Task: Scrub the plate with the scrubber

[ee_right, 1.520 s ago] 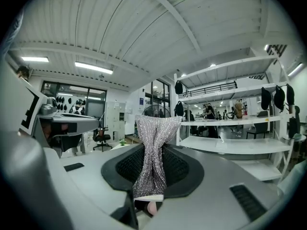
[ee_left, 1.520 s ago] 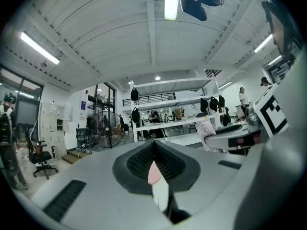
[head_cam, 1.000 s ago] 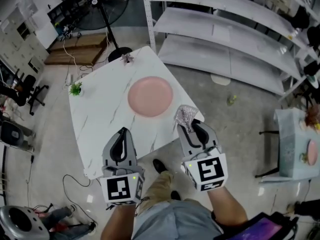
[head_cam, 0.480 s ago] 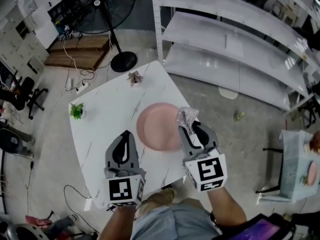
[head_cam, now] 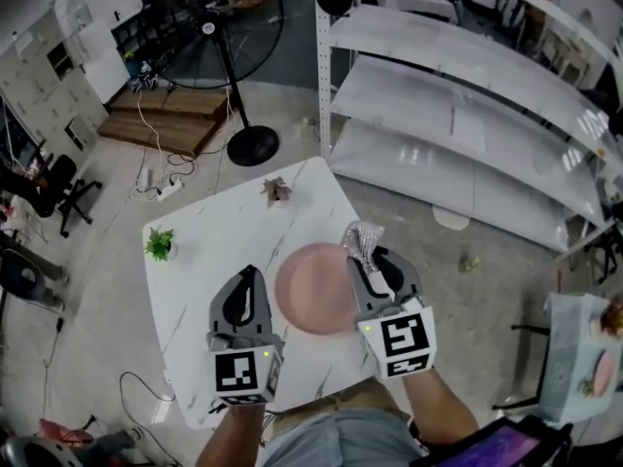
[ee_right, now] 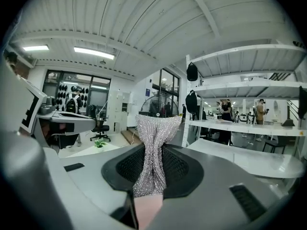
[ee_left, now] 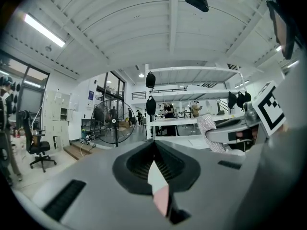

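The round pink plate [head_cam: 313, 295] lies flat on the white marble-patterned worktop [head_cam: 209, 246], near the edge closest to the person and between the two tools in the head view. The right gripper [head_cam: 366, 253] has its fingers clamped on a silvery mesh scrubber [head_cam: 362, 233]. In the right gripper view the scrubber [ee_right: 153, 150] is pinched at its waist, and its long axis runs straight out along the fingers to a flared free end.

The left gripper [head_cam: 247, 273] has its fingers together with nothing between them, and it sits just off the plate's left rim.

What the scrubbing turns on is height and tilt. Both gripper views look out level across the room at shelves and a floor fan, so the fingers point forward, not down. The plate is therefore below and slightly left of the scrubber's tip. The right hand is plainly the nearer one for the job — I judge it must tip down and in toward the plate's middle.

Only a pink sliver shows under each pair of fingers, most likely the plate. From above, the right gripper covers the plate's right rim, and I cannot tell how high the scrubber hangs over it. A small green plant [head_cam: 159, 244] stands well apart, at the far left.
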Demonstrator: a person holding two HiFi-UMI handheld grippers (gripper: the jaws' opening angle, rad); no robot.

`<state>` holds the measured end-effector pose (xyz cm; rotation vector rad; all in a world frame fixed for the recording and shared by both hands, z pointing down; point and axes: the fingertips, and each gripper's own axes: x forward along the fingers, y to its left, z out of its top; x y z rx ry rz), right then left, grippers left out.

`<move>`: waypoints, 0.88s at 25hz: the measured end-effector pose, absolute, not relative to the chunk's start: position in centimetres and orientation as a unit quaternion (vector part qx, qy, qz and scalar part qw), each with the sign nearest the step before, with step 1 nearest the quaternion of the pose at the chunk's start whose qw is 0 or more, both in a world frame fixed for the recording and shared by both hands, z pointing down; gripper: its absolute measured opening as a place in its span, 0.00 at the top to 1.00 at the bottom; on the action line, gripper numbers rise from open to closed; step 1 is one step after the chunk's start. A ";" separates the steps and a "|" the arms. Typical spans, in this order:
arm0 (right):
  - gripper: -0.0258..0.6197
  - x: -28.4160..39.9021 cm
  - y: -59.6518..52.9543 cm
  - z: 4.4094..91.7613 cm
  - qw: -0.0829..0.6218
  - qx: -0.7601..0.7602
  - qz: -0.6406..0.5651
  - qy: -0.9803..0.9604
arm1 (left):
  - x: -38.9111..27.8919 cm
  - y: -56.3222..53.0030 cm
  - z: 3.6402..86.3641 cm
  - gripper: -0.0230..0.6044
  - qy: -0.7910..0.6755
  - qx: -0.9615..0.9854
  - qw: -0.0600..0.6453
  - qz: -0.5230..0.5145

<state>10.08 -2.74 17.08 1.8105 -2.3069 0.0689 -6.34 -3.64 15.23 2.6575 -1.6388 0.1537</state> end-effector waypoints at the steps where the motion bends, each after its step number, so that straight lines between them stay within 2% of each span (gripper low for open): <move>1: 0.78 10.0 -3.3 17.2 0.105 0.610 0.025 -0.785 | -6.4 -3.9 15.3 0.95 -0.528 0.848 0.011 0.050; 9: 0.78 9.2 -7.6 20.7 0.144 0.567 0.053 -0.809 | -7.2 -6.4 19.0 0.95 -0.565 0.820 0.047 0.074; 22: 0.77 6.9 -10.4 34.3 0.280 0.470 0.145 -0.824 | -7.7 -8.4 29.6 0.95 -0.585 0.787 0.137 0.142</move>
